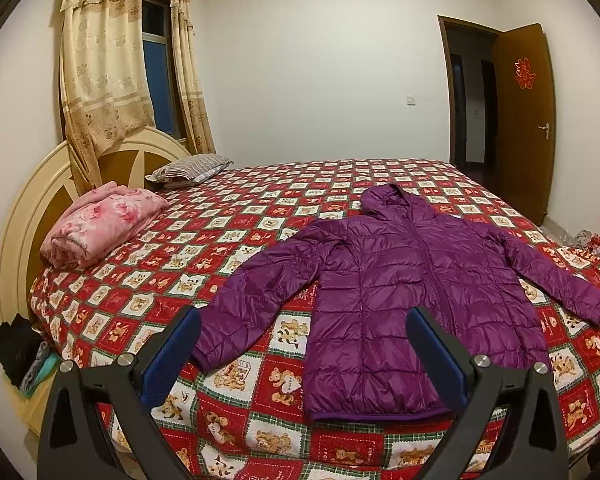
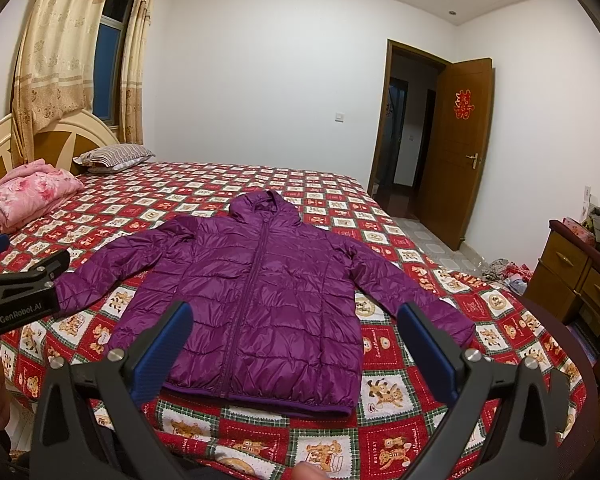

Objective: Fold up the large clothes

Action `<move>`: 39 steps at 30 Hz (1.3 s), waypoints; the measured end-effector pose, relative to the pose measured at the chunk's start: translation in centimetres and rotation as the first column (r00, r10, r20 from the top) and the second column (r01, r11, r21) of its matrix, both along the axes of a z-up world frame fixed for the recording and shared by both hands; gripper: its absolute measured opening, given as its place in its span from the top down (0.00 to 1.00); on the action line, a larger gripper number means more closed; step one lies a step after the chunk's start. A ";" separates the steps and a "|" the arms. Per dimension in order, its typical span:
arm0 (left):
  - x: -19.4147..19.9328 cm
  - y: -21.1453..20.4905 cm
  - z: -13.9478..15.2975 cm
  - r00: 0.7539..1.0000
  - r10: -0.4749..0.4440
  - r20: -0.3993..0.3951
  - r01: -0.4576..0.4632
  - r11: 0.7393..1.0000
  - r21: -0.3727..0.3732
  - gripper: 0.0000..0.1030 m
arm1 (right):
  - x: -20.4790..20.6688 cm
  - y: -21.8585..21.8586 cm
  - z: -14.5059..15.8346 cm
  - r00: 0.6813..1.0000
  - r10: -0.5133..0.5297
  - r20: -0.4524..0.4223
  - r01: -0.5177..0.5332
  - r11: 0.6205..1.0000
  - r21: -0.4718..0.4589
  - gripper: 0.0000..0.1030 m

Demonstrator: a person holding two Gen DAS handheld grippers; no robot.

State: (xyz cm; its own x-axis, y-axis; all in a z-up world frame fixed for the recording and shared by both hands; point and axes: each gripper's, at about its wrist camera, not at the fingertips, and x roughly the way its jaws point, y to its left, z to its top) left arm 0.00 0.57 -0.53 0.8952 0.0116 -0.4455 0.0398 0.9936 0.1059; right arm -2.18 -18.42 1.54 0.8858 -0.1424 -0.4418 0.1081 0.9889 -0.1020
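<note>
Jaws of both tools stand wide apart with nothing between them: the left gripper (image 1: 303,332) hangs over the near bed edge before the purple jacket (image 1: 404,292), and the right gripper (image 2: 295,326) hangs before that jacket's hem. Zipped and face up, the jacket lies spread flat on the bed (image 2: 388,436), on its red bear-print cover, sleeves angled outward and hood pointing away. Left of the jacket, near the headboard (image 1: 32,200), sits a folded pink blanket (image 1: 100,228); beyond it lies a striped pillow (image 1: 190,168). Farther off, right of the jacket, a brown door (image 2: 456,152) stands open.
</note>
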 end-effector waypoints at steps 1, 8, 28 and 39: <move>0.1 0.1 0.0 1.000 0.002 0.000 -0.002 1.000 -0.002 0.01 | 0.0 0.0 0.0 1.000 0.000 0.001 0.000 1.000 -0.001 0.00; 0.1 0.2 0.1 1.000 0.005 0.002 -0.005 1.000 -0.006 0.01 | 0.0 0.0 0.0 1.000 0.001 0.000 -0.001 1.000 0.001 0.00; 0.2 0.3 -0.2 1.000 0.002 -0.008 -0.002 1.000 -0.013 0.01 | 0.3 0.4 -0.3 1.000 0.007 -0.010 -0.007 1.000 0.004 0.00; 2.2 0.1 -1.6 0.998 0.005 -0.057 -0.006 1.000 -0.003 0.01 | 1.5 -0.5 -2.0 0.999 0.006 -0.050 -0.005 1.000 0.030 0.00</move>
State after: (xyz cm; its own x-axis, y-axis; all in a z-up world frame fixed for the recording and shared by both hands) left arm 2.23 0.71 -2.15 0.8685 0.0147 -0.4955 0.0402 0.9942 0.1000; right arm -0.65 -18.89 -0.47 0.8632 -0.1240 -0.4894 0.0984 0.9921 -0.0778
